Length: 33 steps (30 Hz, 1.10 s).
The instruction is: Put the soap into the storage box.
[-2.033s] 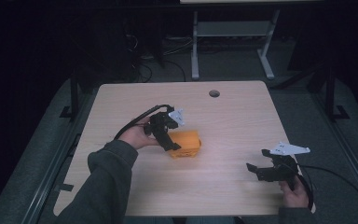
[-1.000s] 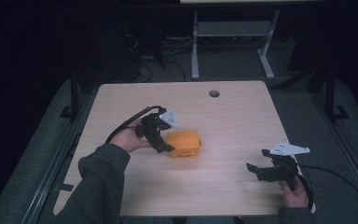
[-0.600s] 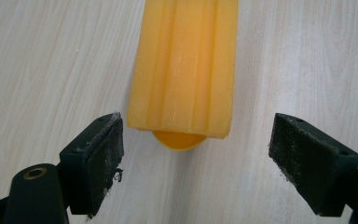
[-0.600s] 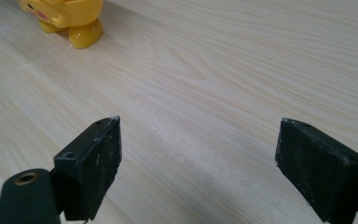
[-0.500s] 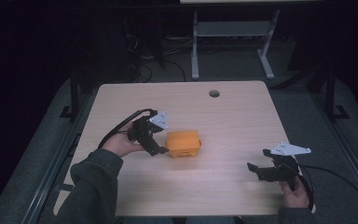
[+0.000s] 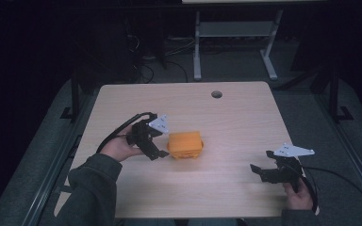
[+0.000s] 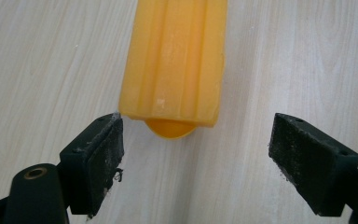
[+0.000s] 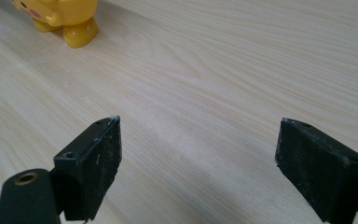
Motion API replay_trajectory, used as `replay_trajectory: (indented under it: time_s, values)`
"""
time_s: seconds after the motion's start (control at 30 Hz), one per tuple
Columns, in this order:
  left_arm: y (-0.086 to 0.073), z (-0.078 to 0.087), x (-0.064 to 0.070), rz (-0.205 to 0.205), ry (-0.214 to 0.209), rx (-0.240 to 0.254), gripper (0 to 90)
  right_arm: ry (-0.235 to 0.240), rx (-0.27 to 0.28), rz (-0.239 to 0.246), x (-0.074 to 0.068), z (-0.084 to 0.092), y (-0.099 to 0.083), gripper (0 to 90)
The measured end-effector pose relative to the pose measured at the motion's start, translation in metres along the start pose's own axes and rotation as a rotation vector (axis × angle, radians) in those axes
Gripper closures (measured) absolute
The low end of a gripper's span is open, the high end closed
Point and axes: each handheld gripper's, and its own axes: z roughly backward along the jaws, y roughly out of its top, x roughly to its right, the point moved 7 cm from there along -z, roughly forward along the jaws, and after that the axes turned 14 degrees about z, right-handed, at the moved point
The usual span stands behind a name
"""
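Note:
An orange-yellow plastic toy (image 6: 185,144) rests on the middle of the wooden table (image 6: 226,117). Just to its left in the high view my left gripper (image 6: 159,149) is held open, not touching it. Seen from the left gripper view, the toy (image 7: 175,65) is a ribbed yellow block lying just beyond the two wide-apart jaws, with nothing between them. My right gripper (image 6: 260,172) stays open near the table's front right, well away from the toy. In the right gripper view the toy (image 8: 63,16) shows rounded feet and a pink mark at the top left.
A round cable hole (image 6: 216,94) sits near the table's far edge. Behind the table stands a white metal frame (image 6: 233,42) with cables on the dark floor. Black cables trail from both grippers.
My left gripper has let go of the toy and drawn back to the left, its jaws open. The toy stays in place. The right gripper has not moved.

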Motion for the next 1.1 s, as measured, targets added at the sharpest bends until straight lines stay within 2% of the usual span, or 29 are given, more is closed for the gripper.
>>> replay_trajectory:
  time_s: [0.67,0.9,1.1]
  values:
    - [-0.024,-0.001,0.008,0.011,0.013,0.013,17.2,-0.011,-0.011,-0.002,0.001,0.0,-0.002,13.9]
    - [-0.033,-0.003,0.009,0.028,0.008,0.015,17.2,-0.015,-0.005,-0.002,0.002,0.001,-0.002,13.9]
    - [-0.04,-0.004,0.009,0.032,0.022,0.02,17.2,-0.02,-0.006,-0.004,0.002,0.002,-0.002,13.9]
